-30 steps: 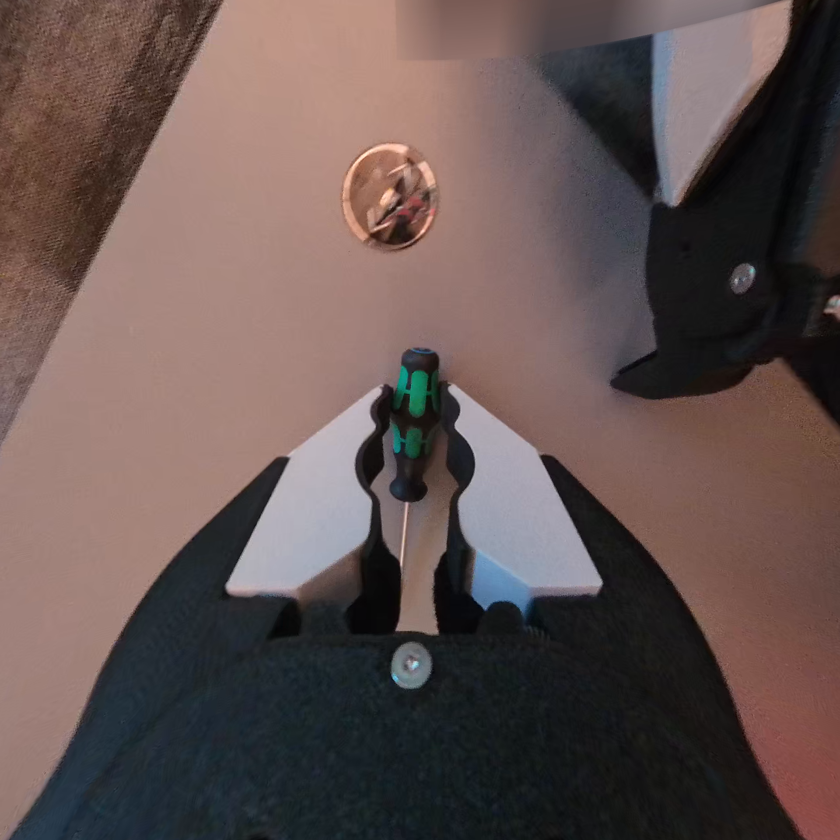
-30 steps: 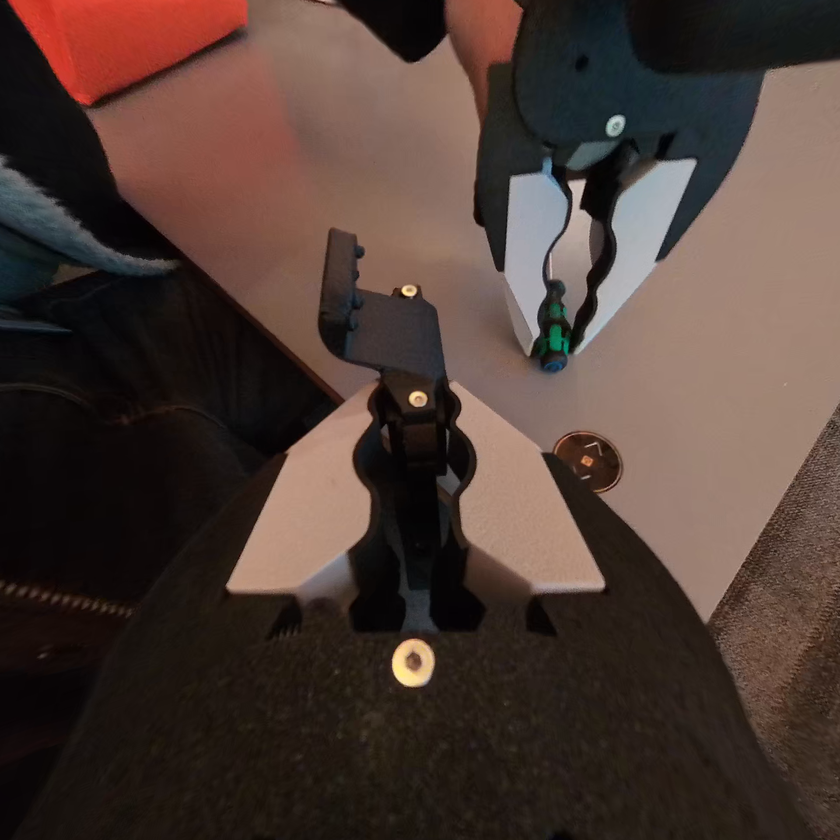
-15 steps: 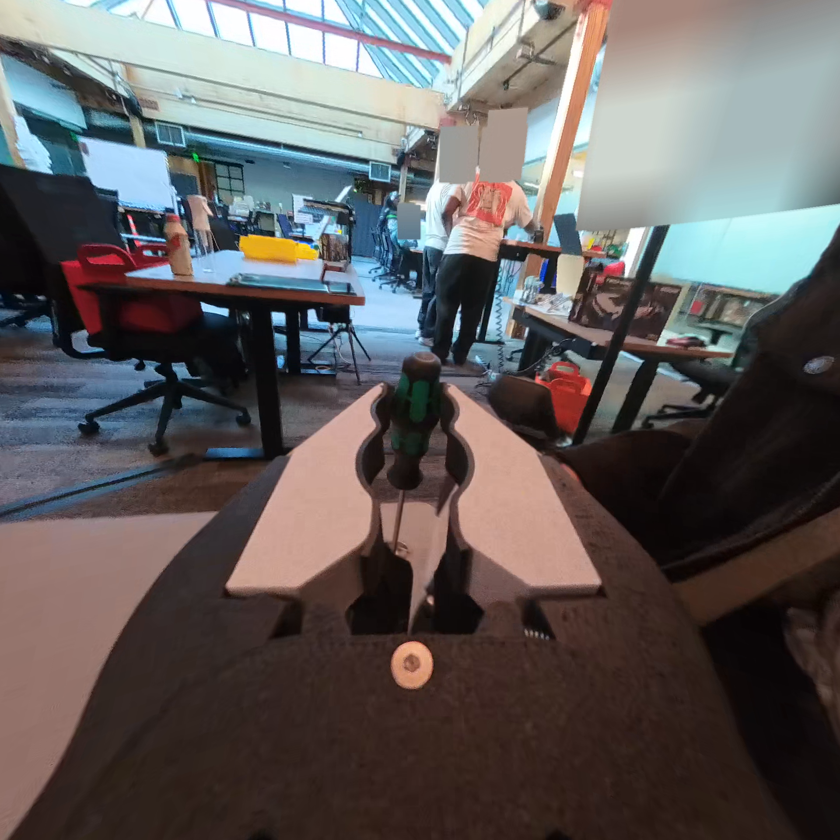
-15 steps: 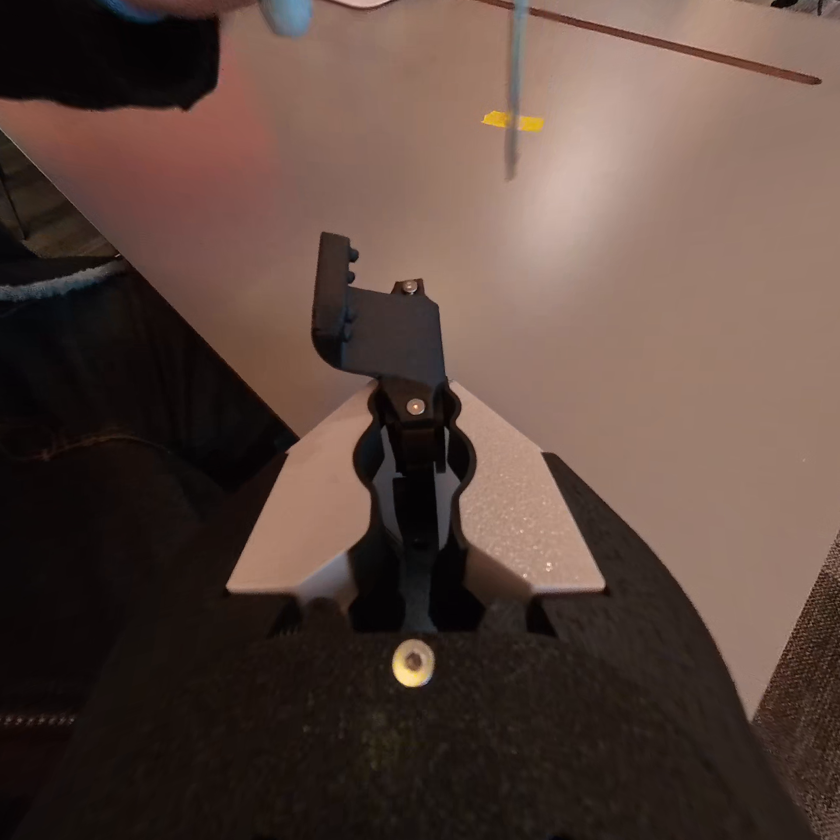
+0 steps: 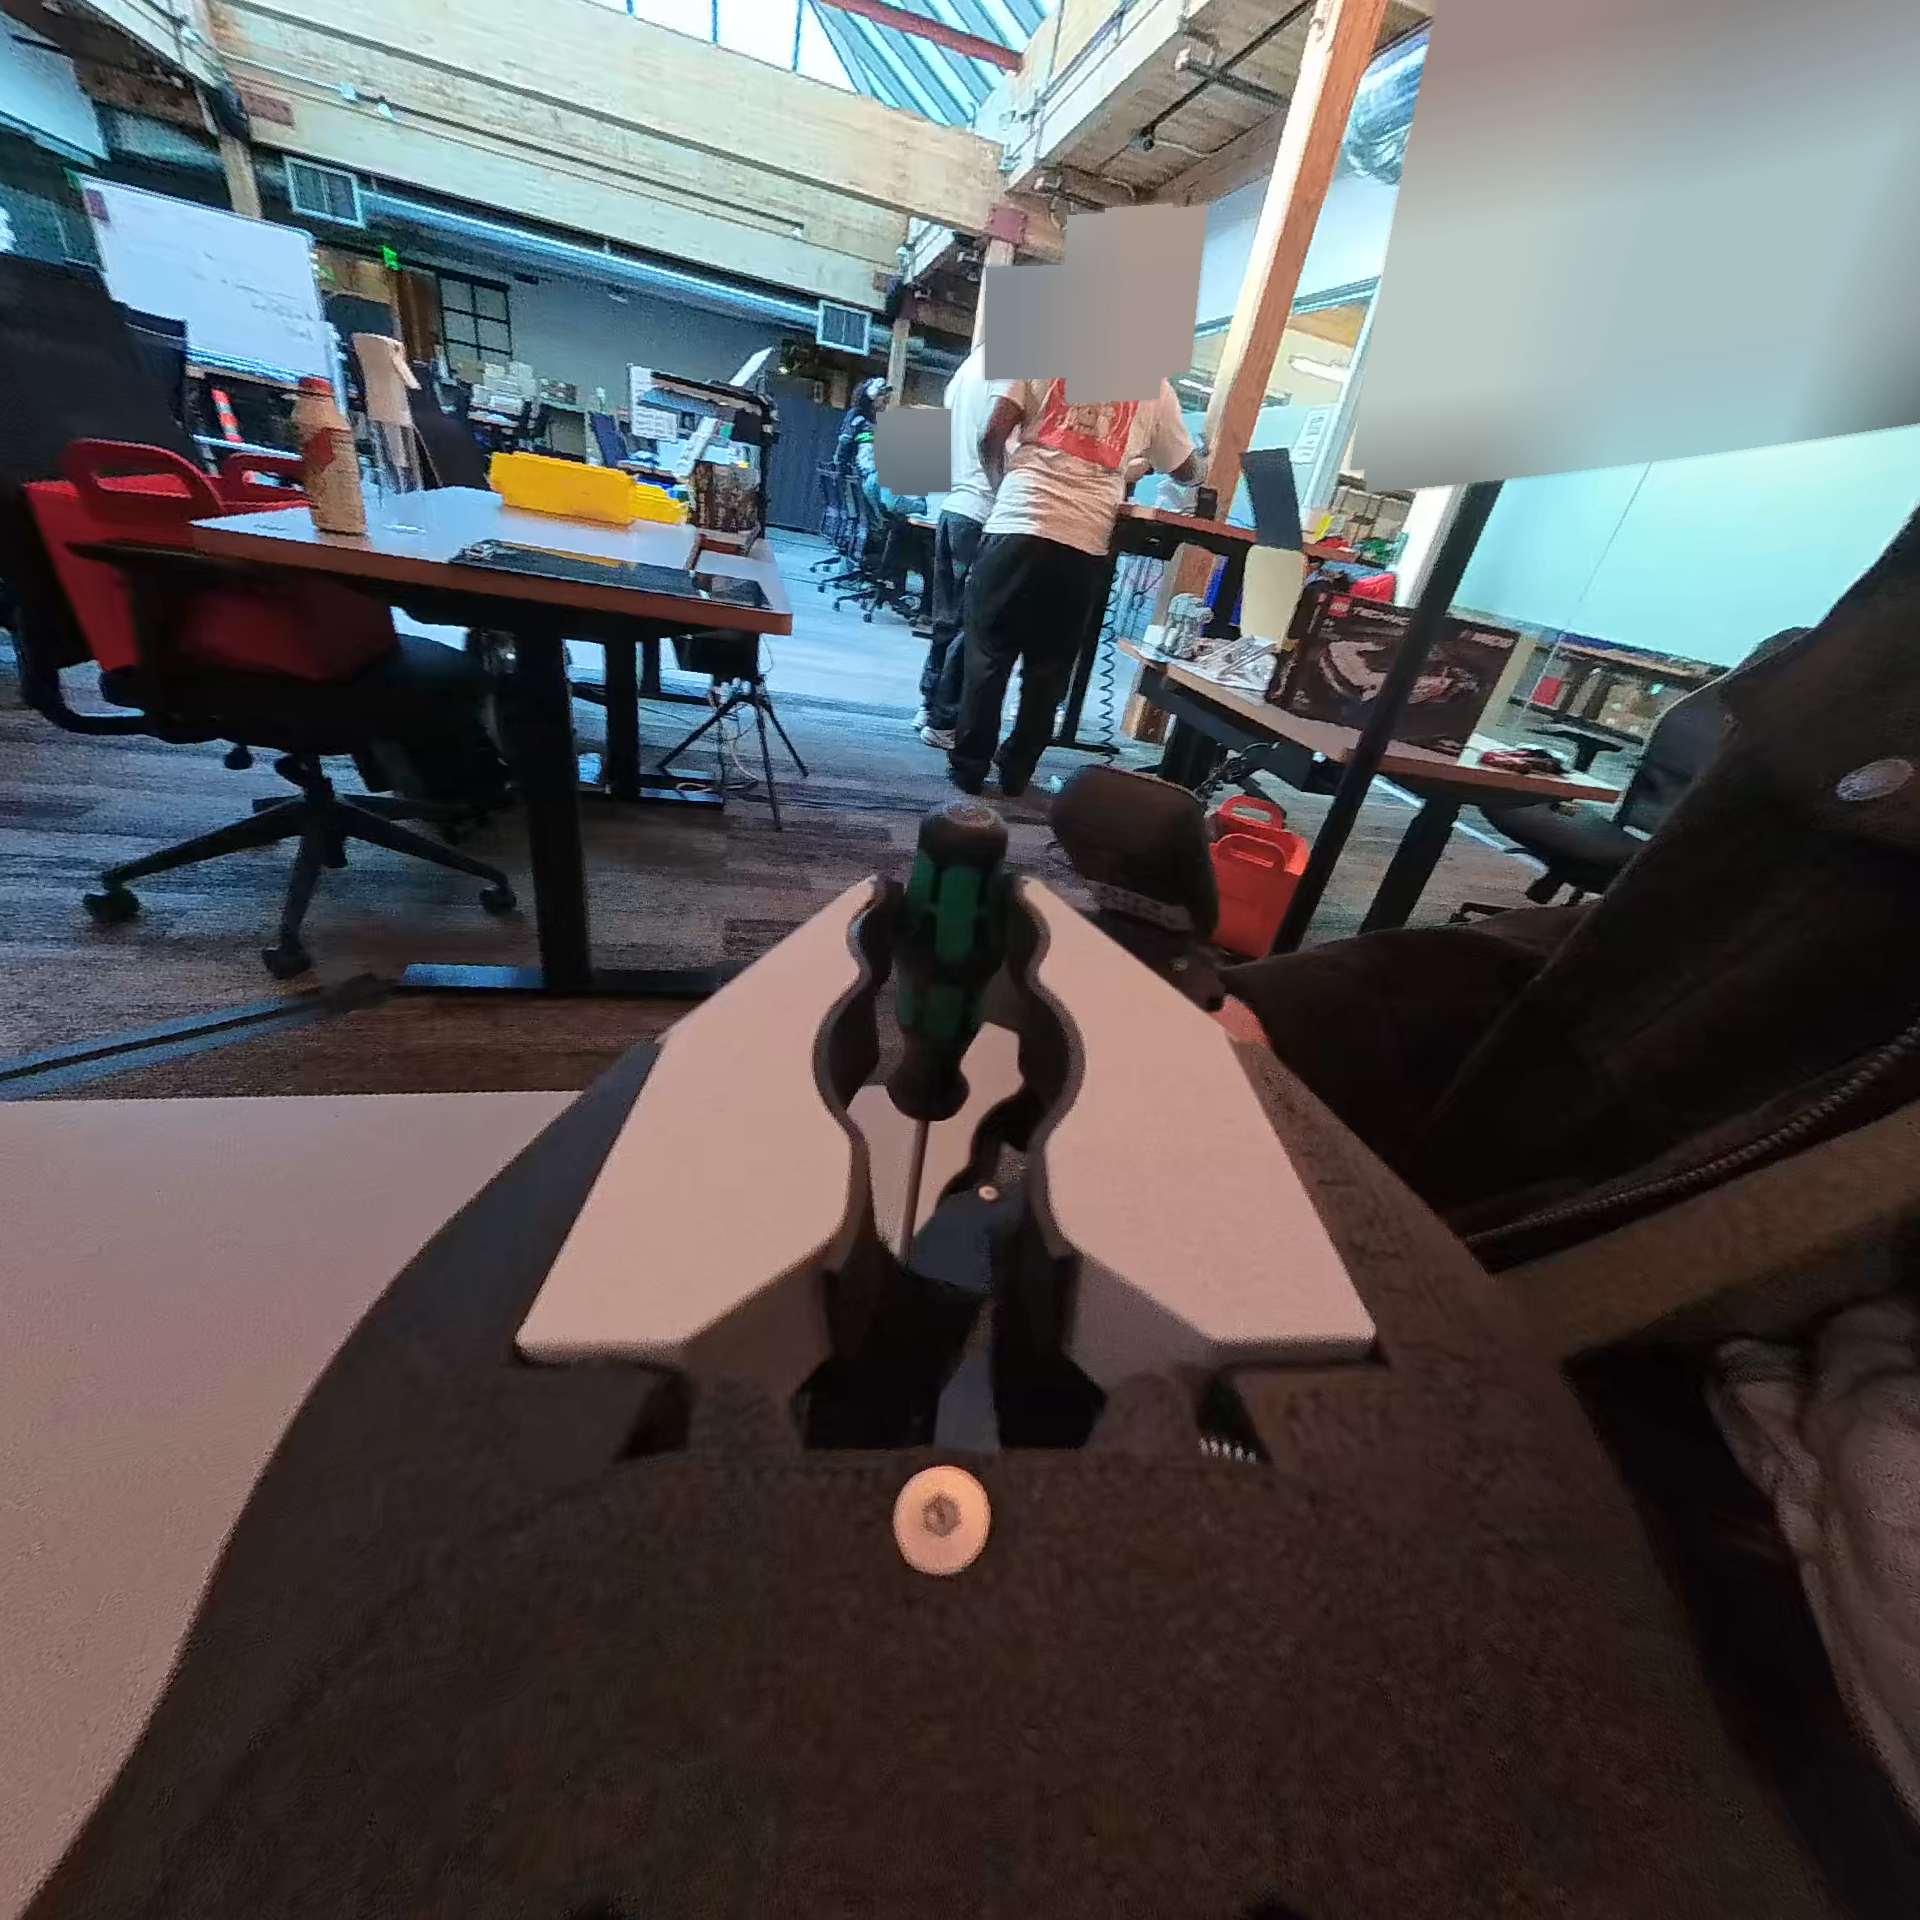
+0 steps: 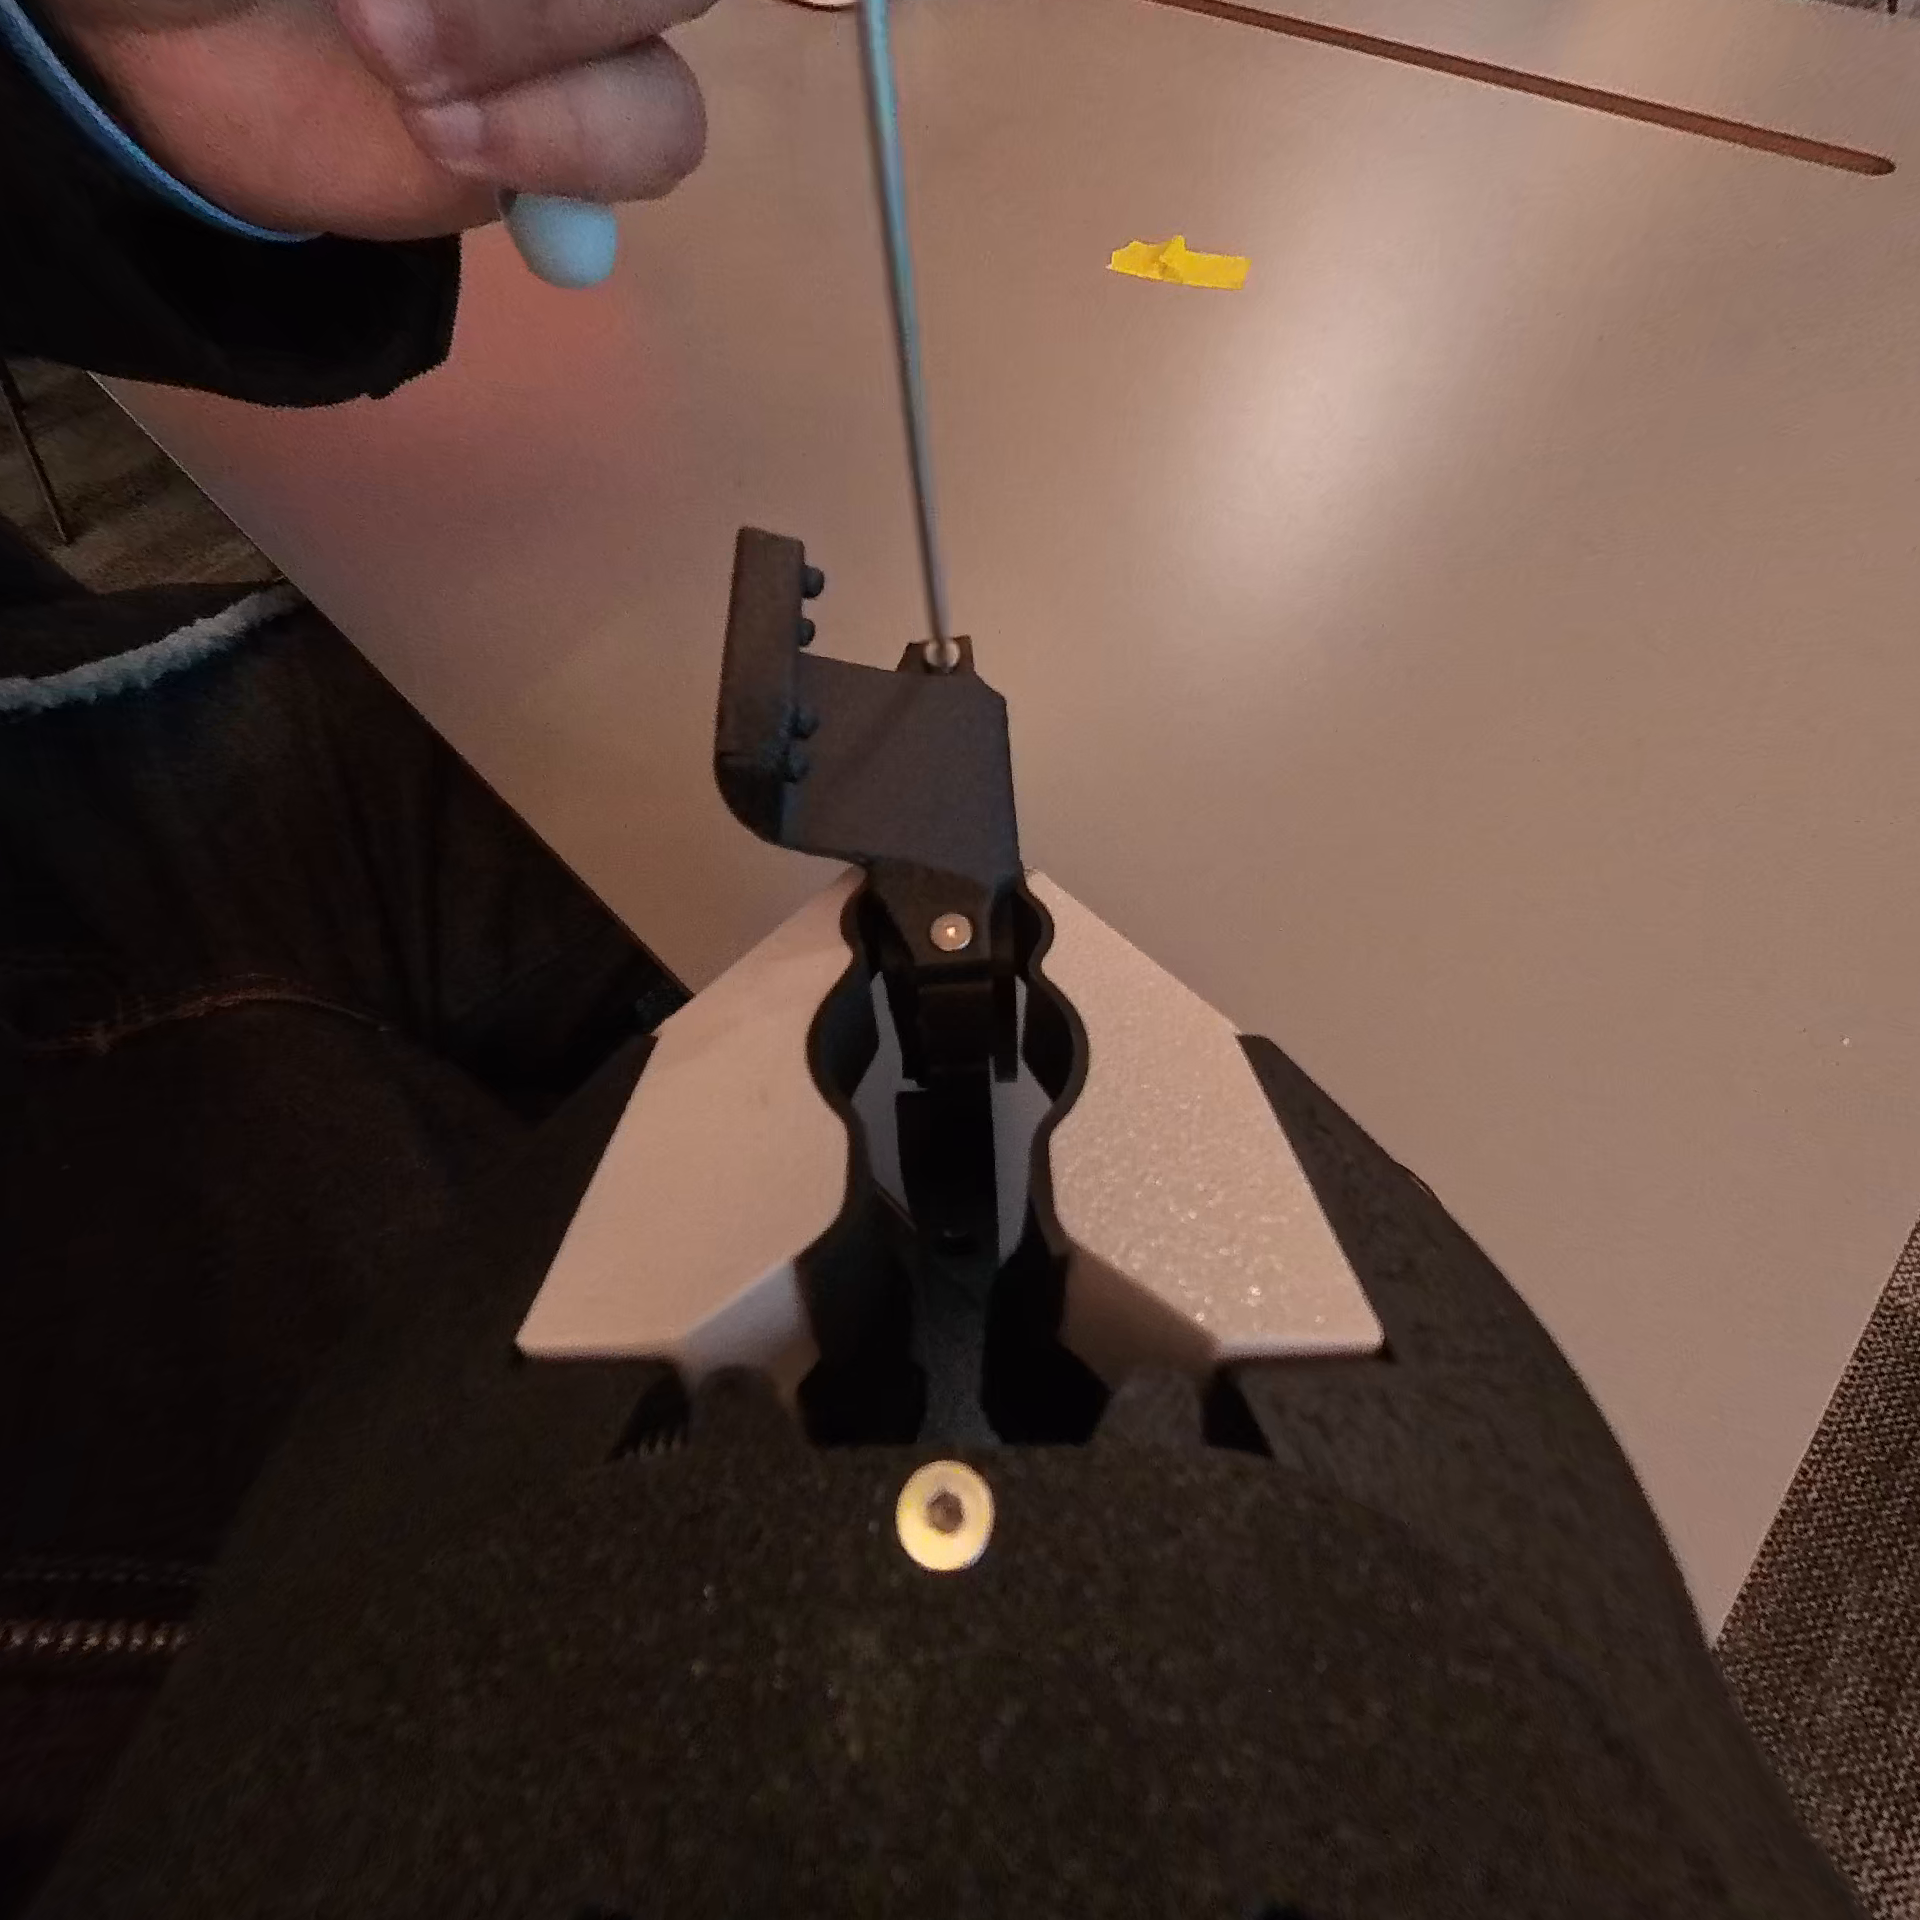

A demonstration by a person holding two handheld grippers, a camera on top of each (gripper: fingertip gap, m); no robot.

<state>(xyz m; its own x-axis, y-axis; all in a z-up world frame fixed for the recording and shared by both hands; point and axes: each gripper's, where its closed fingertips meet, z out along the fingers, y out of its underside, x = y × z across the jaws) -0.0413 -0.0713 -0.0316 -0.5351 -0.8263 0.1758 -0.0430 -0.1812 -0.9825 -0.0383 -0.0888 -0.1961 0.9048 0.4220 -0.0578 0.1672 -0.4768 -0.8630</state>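
Left gripper [image 5: 948, 935] pinching a green-black screwdriver [image 5: 943, 971], right gripper [image 6: 940, 935] clamping a black bracket [image 6: 873, 758] over the table [image 6: 1455, 623] edge, shaft tip on bracket's screw [image 6: 940, 652]

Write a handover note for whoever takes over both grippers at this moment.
Left gripper: shut on the green-and-black screwdriver, handle away from the camera.
Right gripper: shut on a black bracket, held above the grey table.
The screwdriver's tip sits on the bracket's top screw.
A hand is at upper left in the right wrist view; yellow tape lies on the table.
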